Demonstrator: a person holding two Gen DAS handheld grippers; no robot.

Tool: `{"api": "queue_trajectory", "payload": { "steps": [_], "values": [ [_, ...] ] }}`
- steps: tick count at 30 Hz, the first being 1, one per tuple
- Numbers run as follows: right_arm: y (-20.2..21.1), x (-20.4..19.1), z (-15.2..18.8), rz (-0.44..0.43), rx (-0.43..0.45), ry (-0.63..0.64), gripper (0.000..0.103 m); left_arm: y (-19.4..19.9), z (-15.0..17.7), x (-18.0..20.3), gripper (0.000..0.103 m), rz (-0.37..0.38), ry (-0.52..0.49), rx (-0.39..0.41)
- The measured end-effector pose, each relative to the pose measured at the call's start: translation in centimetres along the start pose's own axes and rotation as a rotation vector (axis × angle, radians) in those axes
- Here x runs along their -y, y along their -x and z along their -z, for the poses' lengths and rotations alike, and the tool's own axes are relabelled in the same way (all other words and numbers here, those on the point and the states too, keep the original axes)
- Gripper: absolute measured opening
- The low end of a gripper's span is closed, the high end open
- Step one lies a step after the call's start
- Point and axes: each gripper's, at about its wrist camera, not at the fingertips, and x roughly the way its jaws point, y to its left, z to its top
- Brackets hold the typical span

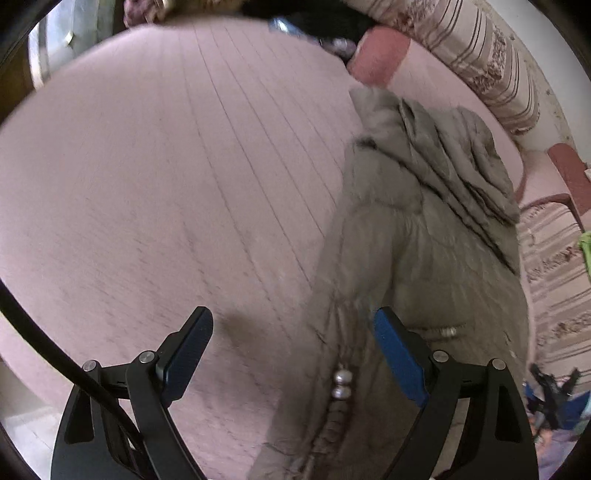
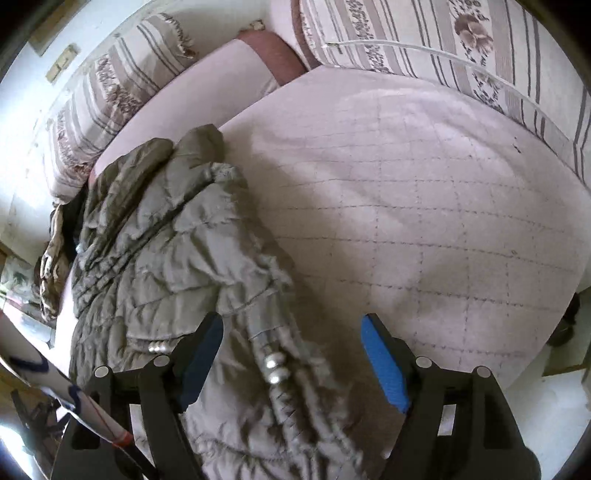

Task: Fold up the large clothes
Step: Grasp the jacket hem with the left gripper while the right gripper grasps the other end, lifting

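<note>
A grey-green quilted puffer jacket (image 1: 424, 229) lies crumpled on a pink quilted bed cover (image 1: 166, 166). In the left wrist view it runs down the right half, and its front edge with silver snaps (image 1: 341, 384) passes between my fingers. My left gripper (image 1: 293, 325) is open above that edge. In the right wrist view the jacket (image 2: 166, 240) fills the left half on the cover (image 2: 424, 203), with its snap edge (image 2: 275, 365) between the fingers. My right gripper (image 2: 293, 332) is open over it.
Striped floral bolster cushions (image 2: 424, 40) line the back of the bed, also in the left wrist view (image 1: 476, 51). A pink-and-maroon pillow (image 2: 258, 55) lies in the corner. Dark clothes (image 1: 325, 22) sit at the far edge. Clutter lies on the floor (image 1: 554, 398).
</note>
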Motion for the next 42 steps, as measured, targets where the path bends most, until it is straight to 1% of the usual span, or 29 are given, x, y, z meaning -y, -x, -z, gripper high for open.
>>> {"api": "queue_trajectory", "payload": {
  "steps": [1, 3, 4, 5, 7, 8, 9, 10, 14, 17, 20, 22, 25, 27, 29, 32, 33, 34, 35, 36, 37, 38, 39, 40, 41, 42],
  "values": [
    [-0.6, 0.4, -0.1, -0.001, -0.014, -0.011, 0.081, -0.6, 0.0, 0.2, 0.088, 0.033, 0.000, -0.025],
    [-1.5, 1.1, -0.3, -0.030, -0.054, -0.044, 0.081, -1.1, 0.3, 0.7, 0.088, 0.032, -0.012, -0.028],
    [-1.9, 1.4, -0.3, -0.045, -0.063, -0.057, 0.083, -1.2, 0.4, 1.0, 0.088, 0.049, -0.016, -0.032],
    [-2.0, 1.5, -0.3, -0.065, -0.063, -0.062, 0.084, -1.2, 0.6, 1.2, 0.088, 0.114, -0.010, -0.060],
    [-2.1, 1.6, -0.2, -0.141, -0.092, -0.074, 0.085, -1.5, 1.5, 1.7, 0.088, 0.234, 0.013, -0.128],
    [-2.3, 1.9, 0.0, -0.218, -0.133, -0.098, 0.085, -1.5, 2.0, 1.9, 0.088, 0.245, 0.011, -0.135],
    [-2.5, 2.1, 0.3, -0.276, -0.170, -0.118, 0.085, -1.5, 2.6, 2.2, 0.088, 0.242, -0.003, -0.132],
    [-2.5, 2.2, 0.6, -0.307, -0.189, -0.126, 0.085, -1.3, 3.3, 2.5, 0.088, 0.242, -0.024, -0.129],
    [-2.0, 2.4, 2.2, -0.373, -0.241, -0.134, 0.085, -0.1, 5.1, 2.4, 0.088, 0.279, -0.037, -0.106],
    [-1.6, 2.6, 3.6, -0.414, -0.282, -0.146, 0.085, 0.7, 6.1, 1.5, 0.088, 0.306, -0.028, -0.088],
    [-1.3, 2.8, 4.8, -0.454, -0.303, -0.162, 0.085, 0.9, 7.1, 0.5, 0.088, 0.344, -0.003, -0.081],
    [-1.1, 2.8, 5.6, -0.503, -0.314, -0.183, 0.084, 0.5, 7.4, -0.3, 0.088, 0.368, 0.024, -0.084],
    [-1.2, 2.2, 6.3, -0.536, -0.324, -0.165, 0.084, 0.2, 7.5, -0.7, 0.090, 0.412, 0.071, -0.066],
    [-1.8, 1.5, 6.9, -0.539, -0.341, -0.147, 0.084, 0.2, 7.4, -0.5, 0.091, 0.411, 0.072, -0.067],
    [-2.7, 0.5, 7.7, -0.547, -0.364, -0.137, 0.083, 0.2, 7.6, 0.3, 0.091, 0.398, 0.052, -0.066],
    [-2.9, -1.9, 8.6, -0.546, -0.350, -0.074, 0.083, -0.2, 8.0, 1.8, 0.091, 0.390, 0.003, -0.097],
    [-3.0, -2.6, 8.8, -0.546, -0.346, -0.059, 0.082, -0.5, 8.2, 2.8, 0.091, 0.374, -0.035, -0.122],
    [-3.0, -3.1, 9.0, -0.544, -0.344, -0.051, 0.081, -0.7, 8.3, 3.5, 0.091, 0.352, -0.062, -0.127],
    [-3.2, -3.7, 9.3, -0.534, -0.340, -0.040, 0.080, -0.7, 8.5, 4.4, 0.091, 0.308, -0.098, -0.125],
    [-3.3, -4.1, 9.6, -0.517, -0.331, -0.027, 0.079, -0.7, 8.7, 4.9, 0.088, 0.276, -0.118, -0.123],
    [-3.3, -4.6, 9.9, -0.497, -0.320, -0.011, 0.075, -0.7, 8.7, 5.5, 0.083, 0.232, -0.133, -0.118],
    [-3.1, -5.1, 10.1, -0.467, -0.307, 0.012, 0.072, -0.7, 8.6, 5.8, 0.068, 0.183, -0.127, -0.111],
    [-3.0, -5.4, 10.2, -0.440, -0.296, 0.029, 0.065, -0.7, 8.6, 5.8, 0.046, 0.143, -0.115, -0.106],
    [-2.9, -5.6, 10.3, -0.413, -0.287, 0.040, 0.055, -0.6, 8.4, 5.6, 0.037, 0.095, -0.089, -0.102],
    [-2.9, -5.6, 10.3, -0.400, -0.284, 0.036, 0.048, -0.4, 8.2, 5.4, 0.027, 0.102, -0.063, -0.101],
    [-2.8, -5.3, 10.1, -0.393, -0.285, 0.023, 0.035, 0.0, 8.2, 5.1, 0.021, 0.120, -0.037, -0.093]
  ]
}}
